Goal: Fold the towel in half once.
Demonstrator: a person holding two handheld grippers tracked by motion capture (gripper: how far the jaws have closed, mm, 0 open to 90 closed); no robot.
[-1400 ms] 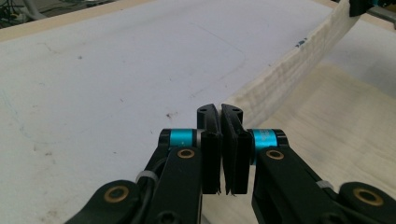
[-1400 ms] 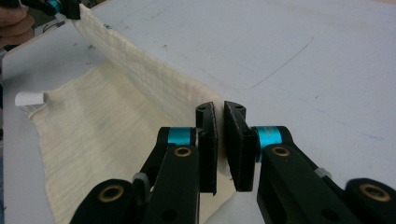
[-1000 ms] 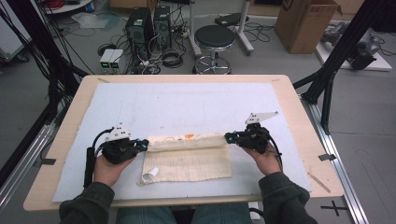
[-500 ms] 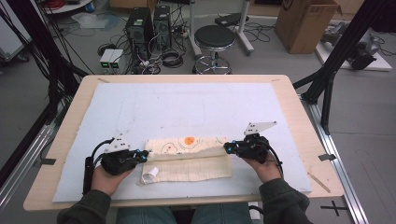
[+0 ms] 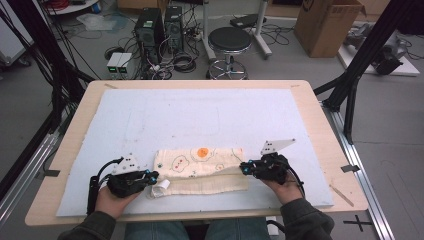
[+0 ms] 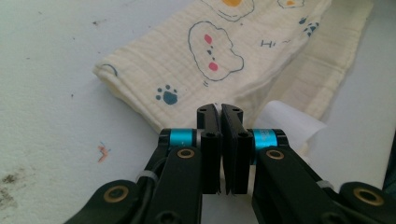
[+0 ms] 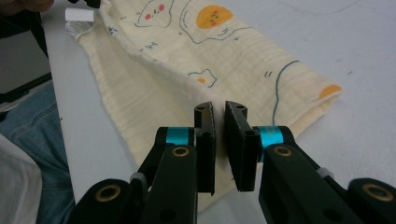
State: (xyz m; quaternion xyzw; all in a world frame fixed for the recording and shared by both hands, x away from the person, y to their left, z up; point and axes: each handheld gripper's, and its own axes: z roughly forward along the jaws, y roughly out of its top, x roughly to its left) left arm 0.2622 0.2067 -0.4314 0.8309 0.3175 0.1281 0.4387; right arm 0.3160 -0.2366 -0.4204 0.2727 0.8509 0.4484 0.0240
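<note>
A cream muslin cloth (image 5: 200, 170) printed with fried eggs and clouds lies folded lengthwise on the white mat (image 5: 200, 115) near the front edge. My left gripper (image 5: 150, 177) is at its left end, jaws shut on the cloth's edge. In the left gripper view the closed jaws (image 6: 220, 109) meet the cloth (image 6: 210, 51) beside a white label (image 6: 285, 116). My right gripper (image 5: 243, 168) holds the right end. There the jaws (image 7: 219, 106) stand a narrow gap apart, and a raised fold of the cloth (image 7: 233, 51) runs into them.
The mat covers a wooden table (image 5: 320, 125). Beyond the far edge stand a black stool (image 5: 230, 40), computer towers (image 5: 160, 25) with cables and a cardboard box (image 5: 330, 25). The person's jeans (image 7: 28, 116) show at the front edge.
Both hands have come toward the near edge and lower, drawing the cloth's upper layer with them. More of the printed side now lies flat on the mat.
</note>
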